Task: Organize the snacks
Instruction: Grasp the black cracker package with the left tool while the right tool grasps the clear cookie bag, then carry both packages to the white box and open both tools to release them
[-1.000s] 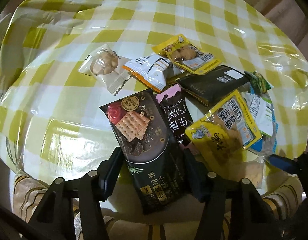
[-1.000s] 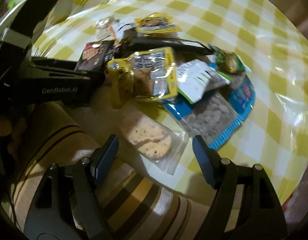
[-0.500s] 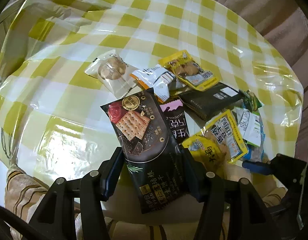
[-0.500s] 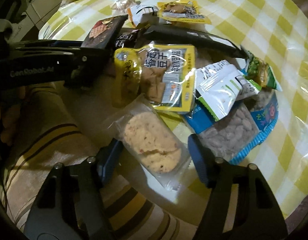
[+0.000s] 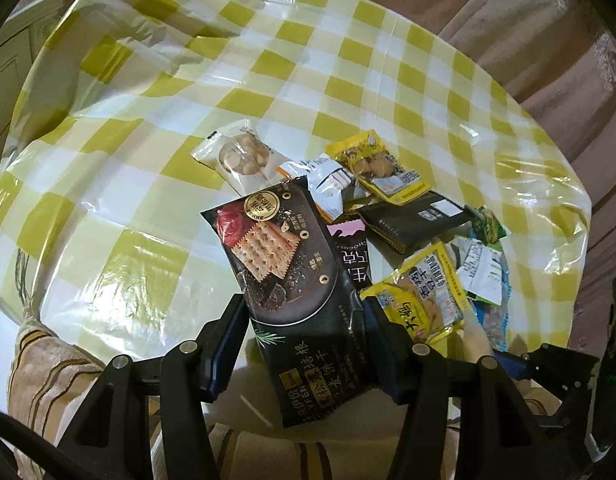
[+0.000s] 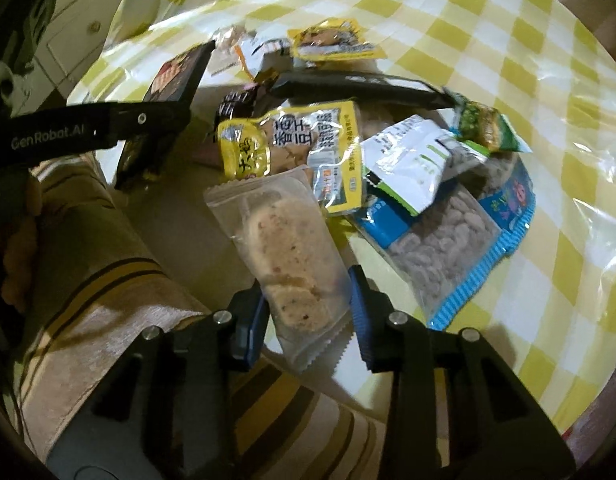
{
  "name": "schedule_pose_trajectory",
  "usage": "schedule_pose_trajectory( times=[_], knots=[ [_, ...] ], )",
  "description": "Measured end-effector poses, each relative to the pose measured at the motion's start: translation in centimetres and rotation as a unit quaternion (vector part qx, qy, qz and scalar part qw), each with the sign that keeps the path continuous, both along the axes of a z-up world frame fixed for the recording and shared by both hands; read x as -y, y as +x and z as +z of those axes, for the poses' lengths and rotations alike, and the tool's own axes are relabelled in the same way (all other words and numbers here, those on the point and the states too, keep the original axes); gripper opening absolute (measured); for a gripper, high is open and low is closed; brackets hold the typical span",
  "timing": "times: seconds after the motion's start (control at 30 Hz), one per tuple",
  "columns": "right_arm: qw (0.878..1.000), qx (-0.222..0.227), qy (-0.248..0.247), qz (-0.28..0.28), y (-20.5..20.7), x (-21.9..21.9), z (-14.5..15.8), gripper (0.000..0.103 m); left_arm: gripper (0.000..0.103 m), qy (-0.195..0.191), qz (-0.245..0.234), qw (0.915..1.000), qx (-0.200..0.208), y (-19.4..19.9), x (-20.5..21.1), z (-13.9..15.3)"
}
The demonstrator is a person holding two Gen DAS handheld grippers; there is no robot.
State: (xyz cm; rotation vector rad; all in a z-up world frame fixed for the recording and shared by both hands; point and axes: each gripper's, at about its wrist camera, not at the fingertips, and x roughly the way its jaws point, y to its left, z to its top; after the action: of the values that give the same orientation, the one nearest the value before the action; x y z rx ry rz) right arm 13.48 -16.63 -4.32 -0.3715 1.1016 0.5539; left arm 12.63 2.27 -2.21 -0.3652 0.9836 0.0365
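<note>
Both grippers hold a snack.
The left gripper (image 5: 302, 332) clamps the black cracker pack (image 5: 286, 264); the right gripper (image 6: 306, 306), just closing, pinches the clear cookie packet (image 6: 288, 248).

Snack packets (image 5: 404, 216) lie heaped on the tablecloth's (image 5: 268, 80) near right part.

The right gripper (image 6: 308, 304) has just been closing and now pinches the clear cookie packet (image 6: 286, 240), which has lifted toward the yellow pouch (image 6: 296, 148); the left gripper (image 5: 304, 332) has raised its black cracker bag (image 5: 292, 264) beside that pouch
</note>
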Motion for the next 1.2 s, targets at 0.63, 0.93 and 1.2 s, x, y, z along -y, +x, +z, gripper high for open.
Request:
schedule_pose_trajectory(
  times=[0.63,0.93,1.2],
  knots=[
    [0.981,0.062,0.083,-0.167,-2.8,7.4,4.0,0.041,0.058,0.03,-0.06,0.9965,0.05,-2.9,7.2,4.0],
    [0.968,0.071,0.099,-0.218,-5.3,12.3,4.8,0.041,0.058,0.043,-0.117,0.9903,0.061,-4.1,13.4,5.3],
    [0.954,0.075,0.092,-0.275,-8.3,17.9,4.6,0.041,0.058,0.037,-0.19,0.979,0.064,-5.4,19.8,5.9]
  ],
)
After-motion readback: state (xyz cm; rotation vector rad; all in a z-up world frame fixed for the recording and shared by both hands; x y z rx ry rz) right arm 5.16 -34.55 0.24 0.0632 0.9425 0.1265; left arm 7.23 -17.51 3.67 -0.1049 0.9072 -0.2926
